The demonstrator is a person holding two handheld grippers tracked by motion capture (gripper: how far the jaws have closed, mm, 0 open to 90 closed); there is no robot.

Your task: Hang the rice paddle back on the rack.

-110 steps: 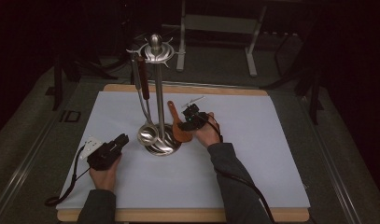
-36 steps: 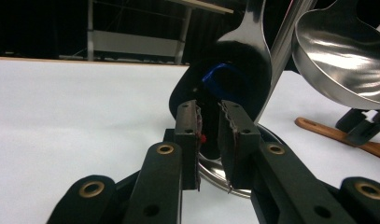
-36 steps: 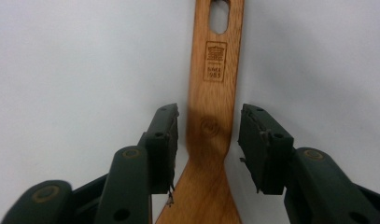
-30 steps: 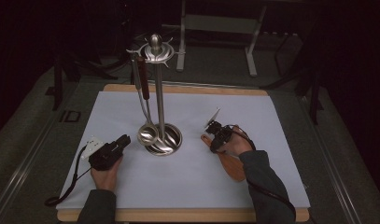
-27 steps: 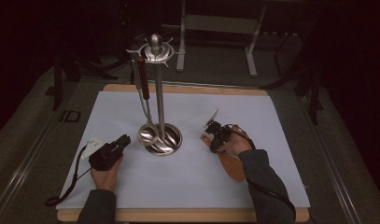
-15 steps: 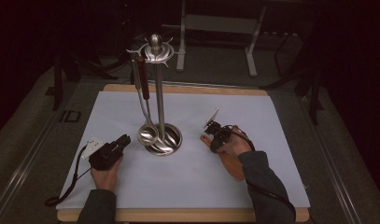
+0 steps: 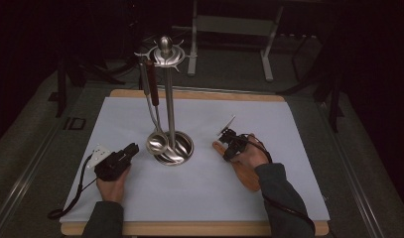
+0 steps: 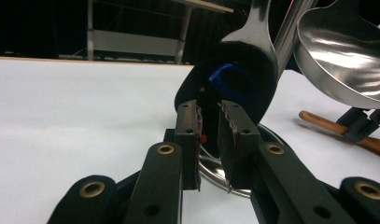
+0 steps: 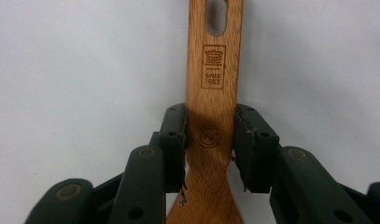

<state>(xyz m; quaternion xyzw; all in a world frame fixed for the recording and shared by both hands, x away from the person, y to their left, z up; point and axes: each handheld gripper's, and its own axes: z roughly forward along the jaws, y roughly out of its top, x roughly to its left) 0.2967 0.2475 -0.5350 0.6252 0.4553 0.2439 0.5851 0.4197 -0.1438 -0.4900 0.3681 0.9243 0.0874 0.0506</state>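
Right of the utensil stand (image 7: 168, 99), right claw (image 9: 210, 135) pinches a wooden spatula (image 9: 212, 88) flat on the bench (image 7: 199, 188); left claw (image 8: 209, 123) sits slightly spread, holding nothing.

The spatula (image 9: 212, 140) is wood, warm brown with a fine visible grain and a matt finish, its handle bearing a burnt-in stamp. The stand (image 7: 168, 99) is polished metal, glossy and mirror-like, as is the ladle (image 8: 346, 51) hanging on it. The table (image 7: 199, 198) has a smooth, matt white top with a pale wood edge. The right gripper (image 9: 210, 140) is matt black plastic with brass-coloured rivets.
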